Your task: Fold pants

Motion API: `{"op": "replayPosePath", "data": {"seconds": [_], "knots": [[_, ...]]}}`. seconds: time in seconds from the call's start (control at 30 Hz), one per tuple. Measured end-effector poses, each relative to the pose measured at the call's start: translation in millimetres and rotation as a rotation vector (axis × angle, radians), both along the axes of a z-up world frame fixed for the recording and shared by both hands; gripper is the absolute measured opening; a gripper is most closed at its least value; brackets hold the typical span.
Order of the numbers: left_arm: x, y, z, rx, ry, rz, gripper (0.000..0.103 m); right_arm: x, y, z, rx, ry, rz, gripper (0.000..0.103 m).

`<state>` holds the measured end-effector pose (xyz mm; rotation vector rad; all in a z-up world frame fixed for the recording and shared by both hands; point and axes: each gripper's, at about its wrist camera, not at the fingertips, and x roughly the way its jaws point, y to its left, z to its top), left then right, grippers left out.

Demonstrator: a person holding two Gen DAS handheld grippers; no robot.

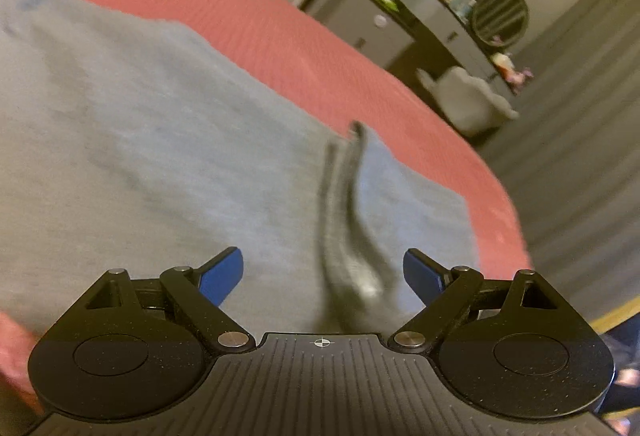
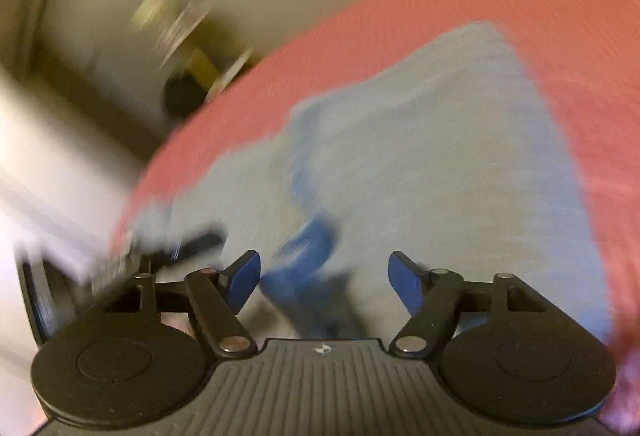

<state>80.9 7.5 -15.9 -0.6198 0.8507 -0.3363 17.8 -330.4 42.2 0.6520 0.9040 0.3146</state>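
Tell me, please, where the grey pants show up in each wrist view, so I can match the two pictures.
Left wrist: the grey pants fill the left and centre, reaching the open jaws.
Right wrist: the pants cover the centre and right, blurred.
Shared landmark: the red bedspread beneath them.

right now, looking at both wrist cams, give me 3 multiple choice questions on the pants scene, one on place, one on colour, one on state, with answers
1. Where do the pants lie?
A. on the floor
B. on the red cover
C. over a chair

2. What colour are the pads of the left gripper?
A. blue
B. yellow
C. white

3. How does the right gripper stand?
A. shut on the waistband
B. shut with nothing in it
C. open, gripping nothing

Answers:
1 B: red cover borders the grey-blue cloth in both views.
2 A: both pads show blue against the black arms.
3 C: its jaws stand apart, with the blurred cloth below them and not pressed by the pads.
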Motion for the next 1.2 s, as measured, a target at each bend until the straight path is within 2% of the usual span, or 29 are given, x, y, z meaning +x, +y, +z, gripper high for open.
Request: {"op": "replayPosePath", "data": {"seconds": [0.1,0.2,0.27,0.33,0.4,0.5,0.53,0.57,0.67,0.77,0.87,0.9,1.0,1.07,1.13,1.2], "knots": [[12.0,-13.5,-4.1,-0.044,0.035,-0.071,0.094,-5.5,-40.5,-8.0,-0.073,0.048,-0.088,0.071],[29.1,-32.1,-16.5,0.002,0.108,-0.132,0.094,-15.5,-66.2,-21.8,0.101,0.074,-0.147,0.071],[37.2,-43.6,-24.2,0.044,0.117,-0.155,0.094,-16.6,-64.5,-23.2,0.119,0.057,-0.151,0.071],[43.1,-51.3,-27.6,0.019,0.118,-0.176,0.092,-10.2,-55.7,-24.6,0.095,0.043,-0.138,0.071],[51.7,-56.2,-34.3,-0.061,0.165,-0.174,0.081,-2.3,-43.5,-28.1,0.059,0.046,-0.113,0.072],[59.3,-61.9,-42.3,-0.124,0.205,-0.127,0.057,-5.1,-37.7,-26.5,0.031,0.018,-0.075,0.072],[62.2,-63.5,-45.3,-0.118,0.221,-0.111,0.034,-6.2,-37.5,-25.8,0.027,0.011,-0.068,0.072],[64.7,-63.6,-47.8,-0.104,0.236,-0.094,0.018,-5.8,-36.2,-25.3,0.024,0.003,-0.062,0.072],[64.7,-57.5,-42.0,-0.109,0.213,-0.073,0.016,-10.6,-36.5,-22.1,0.018,-0.012,-0.056,0.072],[56.1,-46.9,-12.3,-0.095,0.077,-0.081,0.016,-12.8,-36.9,-19.9,0.035,-0.032,-0.053,0.072],[48.8,-26.1,12.8,-0.067,0.0,-0.088,0.016,-20.7,-37.0,-13.5,0.057,-0.07,-0.04,0.072],[46.8,-17.9,17.1,-0.034,-0.005,-0.076,0.016,-18.8,-34.7,-12.4,0.058,-0.082,-0.033,0.072],[35.9,2.4,16.7,0.131,-0.05,-0.048,0.016,-20.1,-29.9,-10.8,0.032,-0.086,-0.018,0.072],[31.1,13.2,2.0,0.173,-0.014,-0.037,0.021,-17.2,-26.0,-12.8,0.011,-0.066,-0.01,0.072],[28.4,25.4,-14.8,0.122,0.044,0.01,0.027,-13.7,-21.1,-15.1,-0.003,-0.055,0.005,0.072],[32.8,32.9,-19.6,0.054,0.065,0.054,0.028,-11.1,-12.1,-16.8,-0.052,-0.053,0.017,0.068]]}}
